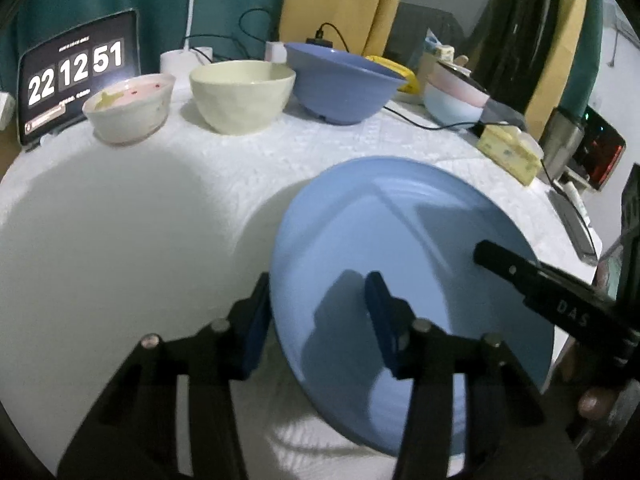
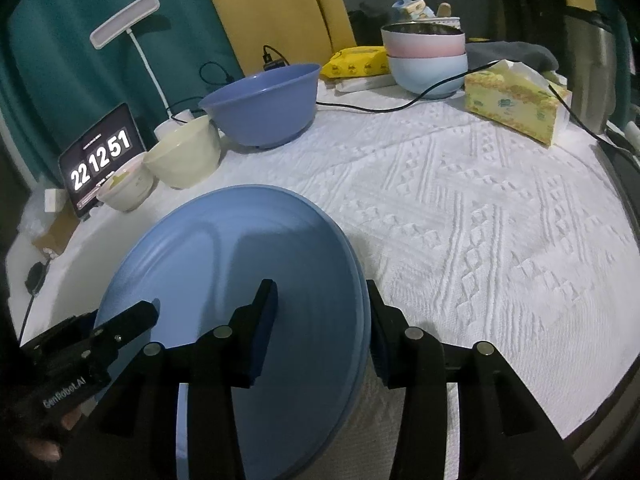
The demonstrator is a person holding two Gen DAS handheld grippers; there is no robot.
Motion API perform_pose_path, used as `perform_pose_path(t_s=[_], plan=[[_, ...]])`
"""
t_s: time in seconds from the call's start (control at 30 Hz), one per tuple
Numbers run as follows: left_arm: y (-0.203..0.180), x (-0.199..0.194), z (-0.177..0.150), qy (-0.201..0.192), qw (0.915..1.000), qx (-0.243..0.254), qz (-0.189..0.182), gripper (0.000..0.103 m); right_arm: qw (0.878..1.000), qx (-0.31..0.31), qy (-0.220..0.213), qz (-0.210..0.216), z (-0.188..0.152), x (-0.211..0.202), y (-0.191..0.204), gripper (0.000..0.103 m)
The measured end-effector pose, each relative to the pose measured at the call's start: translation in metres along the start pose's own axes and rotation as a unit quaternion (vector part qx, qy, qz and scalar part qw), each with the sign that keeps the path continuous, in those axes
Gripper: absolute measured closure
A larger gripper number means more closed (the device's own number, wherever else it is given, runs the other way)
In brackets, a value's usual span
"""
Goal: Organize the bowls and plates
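A large light-blue plate point(image 1: 400, 248) is held tilted above the white tablecloth point(image 1: 140, 208). My left gripper point(image 1: 316, 312) straddles its left rim, one finger under and one on top. My right gripper point(image 2: 320, 320) straddles its right rim point(image 2: 240, 264) the same way; one of its fingers point(image 1: 504, 266) shows in the left wrist view. Whether either pinches the rim firmly is unclear. At the back stand a small white bowl point(image 1: 130, 110), a cream bowl point(image 1: 242, 96) and a big blue bowl point(image 1: 340, 80). A pink bowl stacked in a pale-blue bowl point(image 2: 426, 60) stands further right.
A tablet clock point(image 1: 76, 76) and a lamp point(image 2: 124, 20) stand at the back left. A tissue box point(image 2: 516, 104), a yellow packet point(image 2: 356, 62), a dark cable point(image 2: 400, 106) and a metal flask point(image 2: 592, 56) lie at the back right. Curtains hang behind.
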State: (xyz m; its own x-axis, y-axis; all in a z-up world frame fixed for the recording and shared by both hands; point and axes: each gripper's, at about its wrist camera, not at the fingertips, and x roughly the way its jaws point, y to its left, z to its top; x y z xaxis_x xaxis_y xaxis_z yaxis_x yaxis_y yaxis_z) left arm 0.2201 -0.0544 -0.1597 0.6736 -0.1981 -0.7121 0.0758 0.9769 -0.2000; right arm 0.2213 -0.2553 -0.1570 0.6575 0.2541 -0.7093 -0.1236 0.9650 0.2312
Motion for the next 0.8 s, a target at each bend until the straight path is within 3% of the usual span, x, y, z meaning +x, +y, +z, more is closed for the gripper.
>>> perform_pose_path(t_s=[0.4,0.8], plan=[[0.010,-0.004,-0.001,-0.002,0.9999,-0.008,-0.012,0.057,1.000,0.008,-0.003,-0.010,0.000,-0.004,0.004,0.061],[0.035,-0.018,0.002,-0.018,0.9994,-0.028,-0.009,0.057,1.000,-0.016,-0.006,-0.013,0.011,-0.004,0.037,0.061]])
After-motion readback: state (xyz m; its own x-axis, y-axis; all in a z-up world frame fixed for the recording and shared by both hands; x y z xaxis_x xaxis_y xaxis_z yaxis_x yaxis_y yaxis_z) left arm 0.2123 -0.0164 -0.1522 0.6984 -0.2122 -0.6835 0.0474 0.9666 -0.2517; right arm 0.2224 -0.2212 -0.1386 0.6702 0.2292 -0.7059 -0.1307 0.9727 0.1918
